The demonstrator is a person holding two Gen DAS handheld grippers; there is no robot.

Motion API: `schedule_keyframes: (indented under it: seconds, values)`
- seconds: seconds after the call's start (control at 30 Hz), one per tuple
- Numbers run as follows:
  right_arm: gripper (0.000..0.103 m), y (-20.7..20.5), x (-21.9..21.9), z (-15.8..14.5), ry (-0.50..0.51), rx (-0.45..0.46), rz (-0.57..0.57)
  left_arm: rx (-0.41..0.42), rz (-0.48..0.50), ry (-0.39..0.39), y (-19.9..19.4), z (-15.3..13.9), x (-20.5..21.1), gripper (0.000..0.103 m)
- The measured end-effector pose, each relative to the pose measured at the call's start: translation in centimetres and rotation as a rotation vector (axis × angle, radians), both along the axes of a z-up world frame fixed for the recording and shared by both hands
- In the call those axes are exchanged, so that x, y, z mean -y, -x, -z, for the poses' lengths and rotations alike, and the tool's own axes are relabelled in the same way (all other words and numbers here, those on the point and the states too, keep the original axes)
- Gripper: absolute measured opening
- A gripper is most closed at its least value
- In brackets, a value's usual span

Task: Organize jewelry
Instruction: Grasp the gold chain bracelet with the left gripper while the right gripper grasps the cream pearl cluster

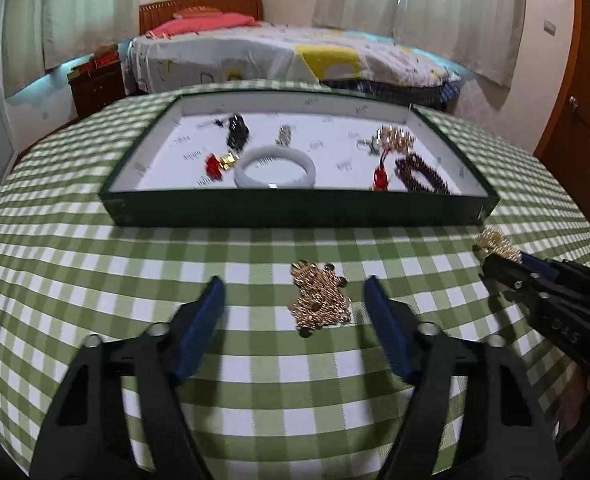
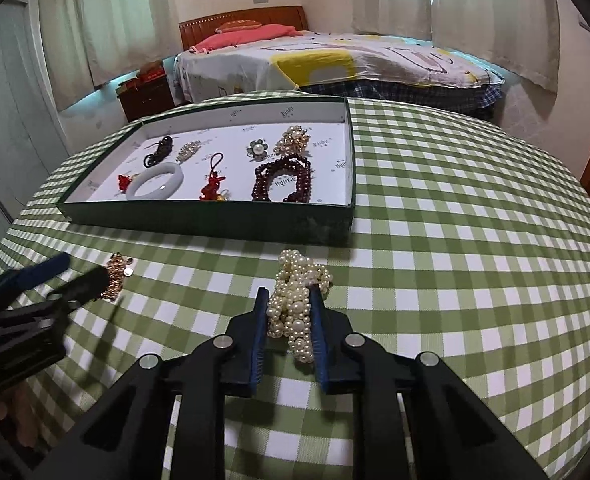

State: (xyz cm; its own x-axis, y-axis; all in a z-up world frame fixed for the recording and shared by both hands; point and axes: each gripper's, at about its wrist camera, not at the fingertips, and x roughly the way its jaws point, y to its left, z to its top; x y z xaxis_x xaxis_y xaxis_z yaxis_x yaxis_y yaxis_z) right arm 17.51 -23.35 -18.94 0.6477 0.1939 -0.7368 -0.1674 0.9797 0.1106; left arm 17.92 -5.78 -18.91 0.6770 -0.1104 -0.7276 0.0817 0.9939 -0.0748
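On the side of my right gripper (image 1: 495,254), seen from my left wrist camera, raised letters read "DAS". The white lining of the tray (image 2: 215,220) carries a small dark logo word repeated all over; it is too small and blurred for me to read. Nothing else bears legible writing.

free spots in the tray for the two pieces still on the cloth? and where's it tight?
Bare liner in the tray: the near-left corner, and the middle strip between the white bangle and the dark red beads. Crowded: far-right corner around the pearl cluster. Outside the tray, the checked cloth right of it lies bare.
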Motion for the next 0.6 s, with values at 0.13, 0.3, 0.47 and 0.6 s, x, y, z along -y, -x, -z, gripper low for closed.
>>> schedule_keyframes:
  seconds: [0.13, 0.3, 0.47, 0.6]
  values:
    - [0.021, 0.21, 0.14, -0.03, -0.015, 0.006, -0.003, -0.020, 0.004, 0.002, -0.50, 0.48, 0.47, 0.058]
    - [0.021, 0.27, 0.31, 0.24, -0.039, 0.001, -0.001, -0.013, 0.029, -0.014, -0.75, 0.45, 0.89, 0.029]
    - [0.021, 0.23, 0.19, 0.39, -0.043, -0.001, -0.002, -0.008, 0.045, 0.015, -0.61, 0.43, 0.47, 0.012]
    - [0.021, 0.26, 0.16, 0.36, -0.045, 0.002, 0.001, -0.004, 0.058, 0.045, -0.36, 0.42, 0.00, 0.012]
